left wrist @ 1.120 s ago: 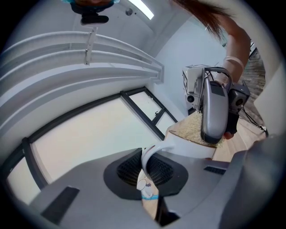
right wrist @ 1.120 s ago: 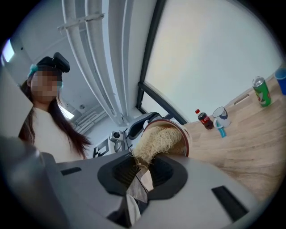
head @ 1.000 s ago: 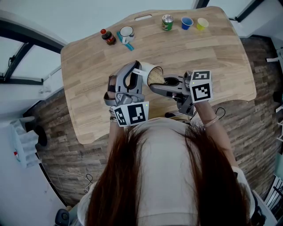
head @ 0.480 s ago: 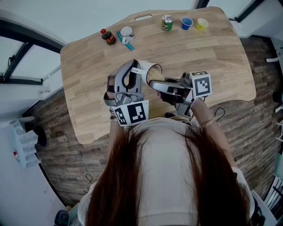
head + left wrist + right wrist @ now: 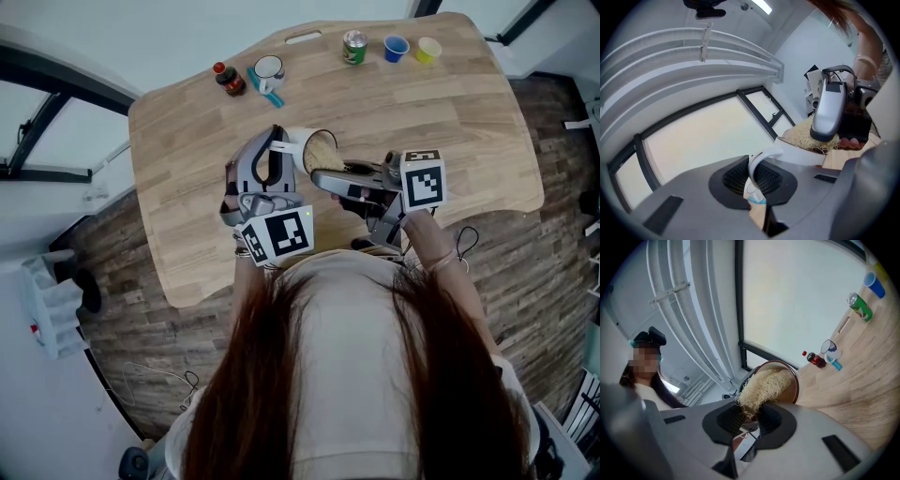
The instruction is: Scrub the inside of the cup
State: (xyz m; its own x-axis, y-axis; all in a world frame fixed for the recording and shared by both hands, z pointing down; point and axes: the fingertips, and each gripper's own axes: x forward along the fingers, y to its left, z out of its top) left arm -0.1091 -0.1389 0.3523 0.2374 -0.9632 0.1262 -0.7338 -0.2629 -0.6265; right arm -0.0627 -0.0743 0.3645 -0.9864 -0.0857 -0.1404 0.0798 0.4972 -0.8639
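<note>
A white cup (image 5: 306, 140) with a brown inside is held above the wooden table (image 5: 450, 131), tipped on its side with its mouth toward the right. My left gripper (image 5: 281, 142) is shut on the cup's handle (image 5: 761, 161), seen close in the left gripper view. My right gripper (image 5: 323, 176) is shut on a beige fibrous scrubber (image 5: 323, 154). In the right gripper view the scrubber (image 5: 761, 387) fills most of the cup's mouth (image 5: 793, 381). The left gripper view shows the cup's rim (image 5: 801, 153) with the scrubber (image 5: 804, 136) in it.
Along the table's far edge stand a dark bottle with a red cap (image 5: 228, 79), a white mug with a blue item (image 5: 268, 70), a green can (image 5: 354, 47), a blue cup (image 5: 397, 48) and a yellow cup (image 5: 429, 50). The floor lies beyond the table's edges.
My right gripper has moved left, carrying the scrubber further into the cup's mouth. The left gripper and the cup have shifted slightly up and tilted.
</note>
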